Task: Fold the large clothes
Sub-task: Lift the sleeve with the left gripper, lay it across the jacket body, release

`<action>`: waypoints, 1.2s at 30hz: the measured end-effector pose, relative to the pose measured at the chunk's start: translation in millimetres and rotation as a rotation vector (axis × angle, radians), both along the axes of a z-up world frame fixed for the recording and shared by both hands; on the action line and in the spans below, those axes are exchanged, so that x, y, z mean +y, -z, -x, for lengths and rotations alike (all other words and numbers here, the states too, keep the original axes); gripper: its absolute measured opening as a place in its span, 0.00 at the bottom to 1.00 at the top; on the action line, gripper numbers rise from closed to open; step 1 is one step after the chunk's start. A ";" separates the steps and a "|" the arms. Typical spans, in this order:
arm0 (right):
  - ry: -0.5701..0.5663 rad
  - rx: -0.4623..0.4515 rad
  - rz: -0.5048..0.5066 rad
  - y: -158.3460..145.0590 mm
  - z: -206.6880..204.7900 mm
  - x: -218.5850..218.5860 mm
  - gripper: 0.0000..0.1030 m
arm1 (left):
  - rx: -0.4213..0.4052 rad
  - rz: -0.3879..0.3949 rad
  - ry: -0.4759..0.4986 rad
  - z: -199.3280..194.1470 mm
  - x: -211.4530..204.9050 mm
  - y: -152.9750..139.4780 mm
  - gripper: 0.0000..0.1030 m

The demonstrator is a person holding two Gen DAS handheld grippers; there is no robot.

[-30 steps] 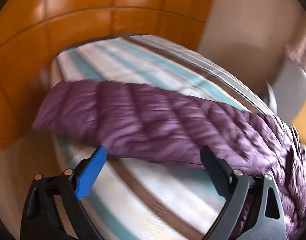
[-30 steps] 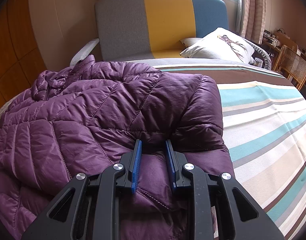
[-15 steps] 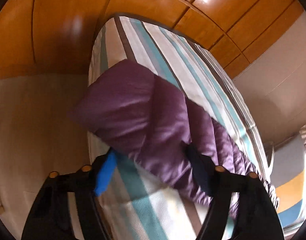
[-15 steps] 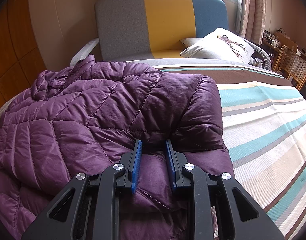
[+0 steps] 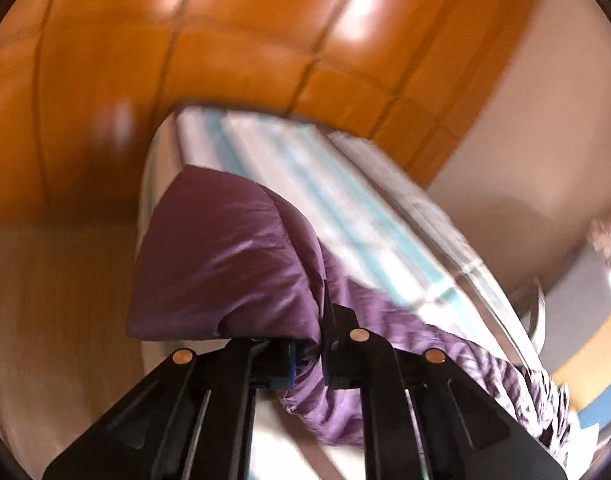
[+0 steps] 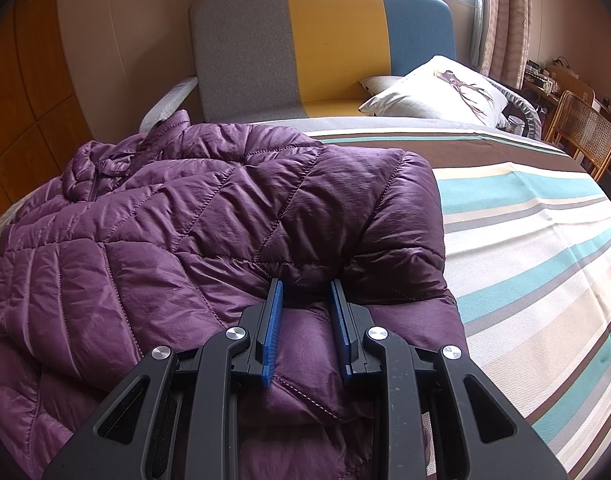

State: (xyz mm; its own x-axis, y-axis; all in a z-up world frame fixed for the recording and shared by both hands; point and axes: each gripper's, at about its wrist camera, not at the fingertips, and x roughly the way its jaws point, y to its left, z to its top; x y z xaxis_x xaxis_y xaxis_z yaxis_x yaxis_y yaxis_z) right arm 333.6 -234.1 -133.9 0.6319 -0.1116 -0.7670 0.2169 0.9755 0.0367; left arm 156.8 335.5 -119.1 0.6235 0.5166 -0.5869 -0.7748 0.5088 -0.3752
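Observation:
A purple quilted down jacket (image 6: 185, 240) lies on a striped bed (image 6: 525, 248), one sleeve folded across its body. My right gripper (image 6: 305, 292) is shut on a fold of the jacket near its lower right part and rests on it. In the blurred left wrist view, my left gripper (image 5: 309, 344) is shut on the end of the jacket's other sleeve (image 5: 225, 264), which bulges up above the fingers at the bed's edge (image 5: 161, 184).
A grey, yellow and blue headboard (image 6: 325, 40) and a white pillow (image 6: 433, 92) are at the bed's far end. A wicker chair (image 6: 585, 132) stands at the right. Orange wood panelling (image 5: 185, 60) lies beyond the bed on the left gripper's side.
My left gripper was open in front of the sleeve. It has moved in and shut on the sleeve's end. The right gripper has not moved.

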 end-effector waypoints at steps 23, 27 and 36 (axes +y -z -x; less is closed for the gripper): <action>0.000 0.001 -0.001 -0.8 -0.3 -0.1 0.24 | 0.164 -0.387 0.794 -135.8 -287.5 -35.5 0.08; 0.000 0.001 -0.001 -0.6 -0.4 0.0 0.24 | 0.191 -0.455 0.897 -142.3 -340.0 -34.4 0.08; 0.000 0.001 -0.004 -0.5 -0.3 -0.3 0.24 | 0.196 -0.468 1.048 -149.8 -412.2 -28.1 0.08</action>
